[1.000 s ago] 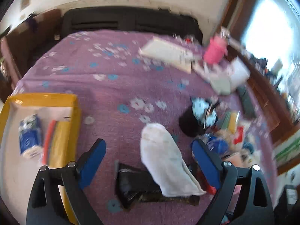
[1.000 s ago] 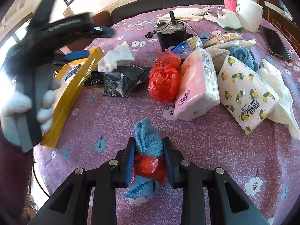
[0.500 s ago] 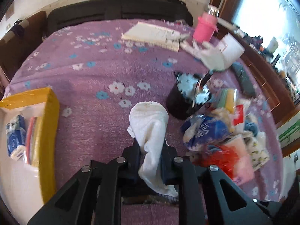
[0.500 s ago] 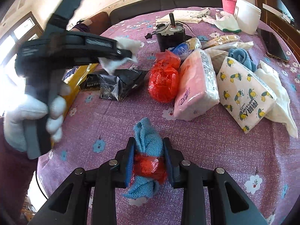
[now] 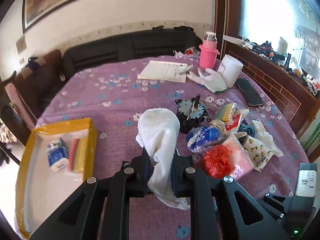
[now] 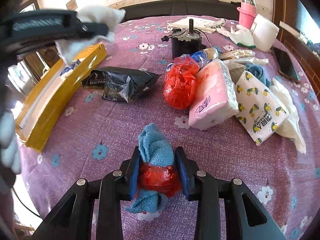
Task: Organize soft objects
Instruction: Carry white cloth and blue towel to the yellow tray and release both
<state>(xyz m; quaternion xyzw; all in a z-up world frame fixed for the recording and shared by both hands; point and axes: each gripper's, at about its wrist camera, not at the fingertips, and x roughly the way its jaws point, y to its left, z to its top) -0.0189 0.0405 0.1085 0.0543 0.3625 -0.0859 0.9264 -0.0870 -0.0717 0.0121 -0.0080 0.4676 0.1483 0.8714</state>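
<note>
My left gripper (image 5: 160,166) is shut on a white towel (image 5: 158,132) and holds it up above the purple flowered tablecloth. The right wrist view shows that towel (image 6: 98,14) hanging high at the left, over the yellow box (image 6: 50,108). The yellow box (image 5: 60,126) holds a blue tissue pack (image 5: 57,154) and red and yellow pieces. A blue cloth bundle wrapped in red plastic (image 6: 154,146) sits between the pads of my right gripper (image 6: 159,172). Its jaws are opening, and the pads still touch the bundle.
A black pouch (image 6: 124,84) lies beside the box. A red plastic bag (image 6: 180,86), pink tissue pack (image 6: 212,94), lemon-print pack (image 6: 260,104), blue rag and white cloth crowd the right. Behind them are a black motor (image 6: 186,40), phone (image 6: 286,64), glove, notebook and pink bottle (image 6: 247,14).
My left gripper shut on the white towel, lifted it off the black pouch and carried it toward the yellow box. The right jaws have widened slightly around the blue bundle.
</note>
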